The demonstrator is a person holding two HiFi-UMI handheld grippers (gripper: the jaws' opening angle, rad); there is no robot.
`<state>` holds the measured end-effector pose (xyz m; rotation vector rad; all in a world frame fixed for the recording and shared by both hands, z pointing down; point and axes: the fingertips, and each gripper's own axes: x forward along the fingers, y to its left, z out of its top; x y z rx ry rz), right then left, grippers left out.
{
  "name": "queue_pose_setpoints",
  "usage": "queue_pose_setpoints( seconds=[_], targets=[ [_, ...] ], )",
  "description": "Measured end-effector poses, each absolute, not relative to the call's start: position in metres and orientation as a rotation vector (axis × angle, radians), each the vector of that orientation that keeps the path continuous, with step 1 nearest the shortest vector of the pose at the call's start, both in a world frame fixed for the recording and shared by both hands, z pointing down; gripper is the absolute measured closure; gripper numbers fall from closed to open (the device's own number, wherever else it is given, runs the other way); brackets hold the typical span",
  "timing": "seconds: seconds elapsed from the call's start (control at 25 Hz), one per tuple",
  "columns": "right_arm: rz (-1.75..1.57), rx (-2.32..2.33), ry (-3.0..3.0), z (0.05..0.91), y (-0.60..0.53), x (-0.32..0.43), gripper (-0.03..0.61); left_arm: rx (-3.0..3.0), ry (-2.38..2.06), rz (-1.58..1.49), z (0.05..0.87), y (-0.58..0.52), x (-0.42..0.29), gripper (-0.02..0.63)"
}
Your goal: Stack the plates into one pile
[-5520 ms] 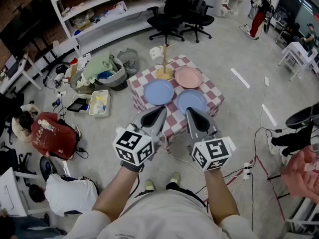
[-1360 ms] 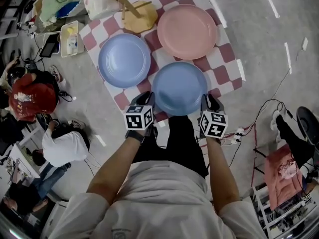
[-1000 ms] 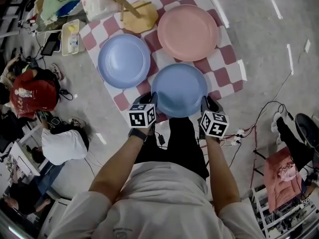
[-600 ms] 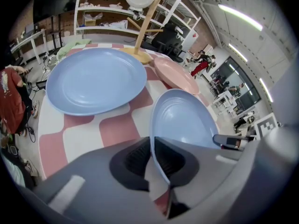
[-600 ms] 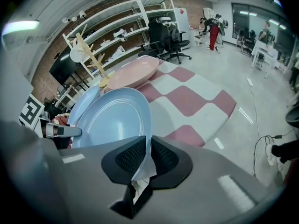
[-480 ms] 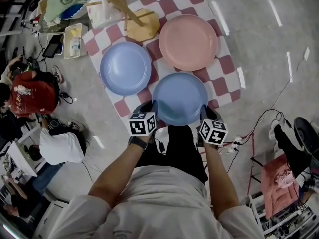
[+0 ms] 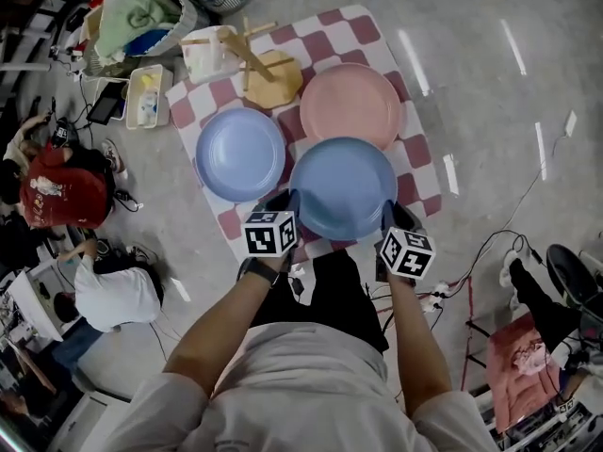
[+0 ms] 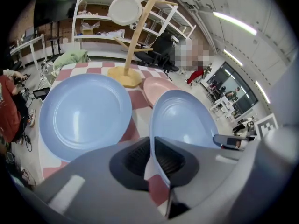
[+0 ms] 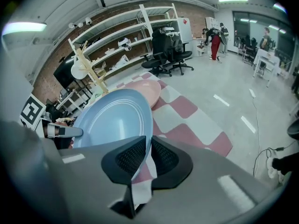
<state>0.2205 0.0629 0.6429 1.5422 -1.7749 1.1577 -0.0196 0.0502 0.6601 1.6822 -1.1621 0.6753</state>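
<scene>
Left tool [image 7: 285, 202] clamped on left rim of held plate [image 7: 344, 188]; right tool [image 7: 393, 213] clamped on right rim. Plate over near half of surface [image 7: 375, 38], far rim overlapping pink plate [image 7: 350, 102] in head view, left rim just beside second blue plate [image 7: 240, 154]. Wooden stand [image 7: 270, 75] at far side, apart from held plate. Open floor [image 7: 490, 83] right of surface. Basket [image 7: 141, 17] beyond far-left corner.

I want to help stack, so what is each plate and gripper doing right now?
Held plate: gripped at both sides, lifted.
Left blue plate: lying flat, empty.
Pink plate: lying flat, empty.
Left gripper: shut on held plate's rim.
Right gripper: shut on its opposite rim.
Wooden stand: upright.
</scene>
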Motion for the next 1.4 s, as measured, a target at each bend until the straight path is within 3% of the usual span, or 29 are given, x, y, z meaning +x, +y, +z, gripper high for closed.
queue_pose_setpoints(
  seconds=[0.6, 1.4],
  targets=[
    [1.096, 1.578, -1.810, 0.627, -0.039, 0.235, 0.531, 1.703, -1.208, 0.634, 0.648, -0.050, -0.005, 0.586],
    [1.088, 1.527, -1.777, 0.667, -0.121, 0.235, 0.529, 1.647, -1.254, 0.637, 0.676, -0.132, -0.004, 0.586]
  ],
)
